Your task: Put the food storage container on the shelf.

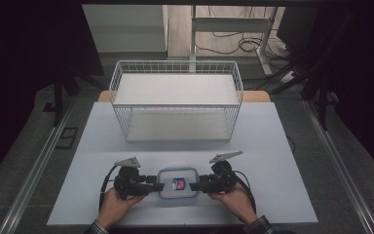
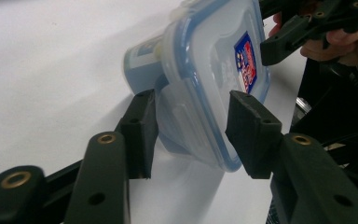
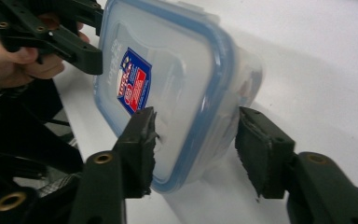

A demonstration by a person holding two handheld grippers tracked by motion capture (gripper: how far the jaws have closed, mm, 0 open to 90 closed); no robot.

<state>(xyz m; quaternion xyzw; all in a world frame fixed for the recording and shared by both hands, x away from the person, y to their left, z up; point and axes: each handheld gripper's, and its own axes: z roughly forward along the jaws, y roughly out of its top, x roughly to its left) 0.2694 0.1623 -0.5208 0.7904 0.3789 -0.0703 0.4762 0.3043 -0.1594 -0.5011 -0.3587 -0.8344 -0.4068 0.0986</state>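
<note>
Near the front edge of the white surface (image 1: 272, 146), about midway along it, a clear plastic container (image 1: 178, 182) with a blue-rimmed lid and a red-and-blue label lies between the two tools in the high view. The left hand-held gripper (image 1: 159, 185) comes at it from the left edge's side, the right hand-held gripper (image 1: 195, 186) from the right edge's side, each level and pointing inward, so the container sits straight ahead of both and about equally near to each. Its slightly longer side seems to run left to right, on the line joining them. A white wire basket (image 1: 175, 100) stands well apart toward the far edge.

Seen from the left gripper view, the jaws straddle the near end of the container (image 2: 205, 84), one below its base and one above the lid. The upper pad sits at the lid's rim and the lower one close under the body; whether they already press cannot be told. The right hand-held gripper (image 2: 279, 44) reaches the far end.

From the right gripper view, the same holds at the other end of the container (image 3: 177, 79): one pad lies on the lid by the label, while the other stands a little off the base, so the jaws are partly spread, not yet pinching. The left hand-held gripper (image 3: 86, 56) shows beyond.

Any coming lift appears to depend on both closing evenly across the container's height.
</note>
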